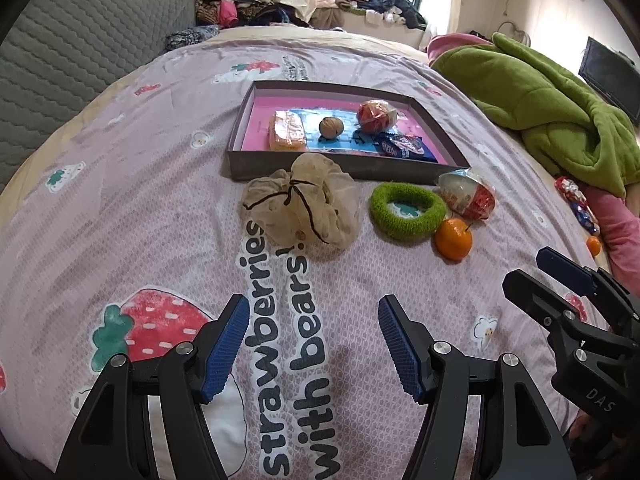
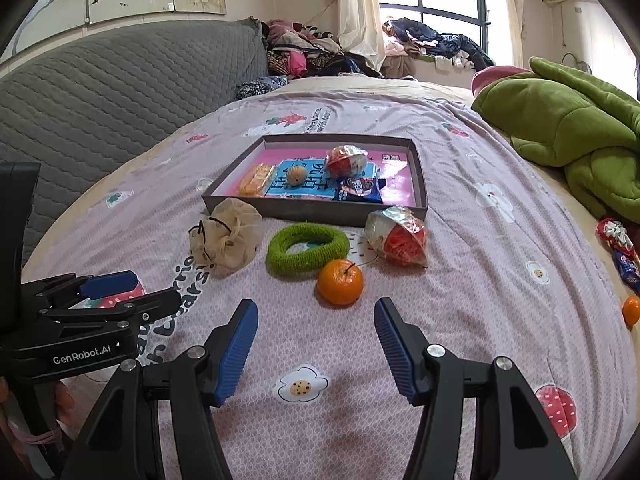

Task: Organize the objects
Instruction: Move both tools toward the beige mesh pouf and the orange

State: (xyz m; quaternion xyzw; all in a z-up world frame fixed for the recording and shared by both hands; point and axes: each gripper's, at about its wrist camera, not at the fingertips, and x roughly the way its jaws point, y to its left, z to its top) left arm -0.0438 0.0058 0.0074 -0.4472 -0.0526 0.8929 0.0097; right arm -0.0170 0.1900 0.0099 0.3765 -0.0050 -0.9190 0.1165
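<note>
On a pink bedsheet (image 1: 132, 200), a shallow box (image 1: 340, 170) holding a biscuit pack (image 1: 287, 131), a walnut (image 1: 331, 127), a wrapped red ball (image 1: 375, 115) and a blue snack packet (image 1: 402, 146). Just before the box's near wall, left to right: mesh pouch (image 1: 301, 205), green ring (image 1: 406, 210), second wrapped ball (image 1: 468, 197); an orange (image 1: 453, 239) nearer still, touching the ring's near edge. Left gripper (image 1: 313, 344) spread wide and empty, well short of the box, pouch lying ahead between its fingers' lines and clear of both pads. Right gripper (image 2: 316, 346) likewise parted, gripping nothing, orange (image 2: 340, 282) just ahead of the gap, untouched. Far right of the box, by a green blanket (image 1: 560, 116), a second orange (image 2: 631, 310) and loose wrappers (image 2: 618, 240).
</note>
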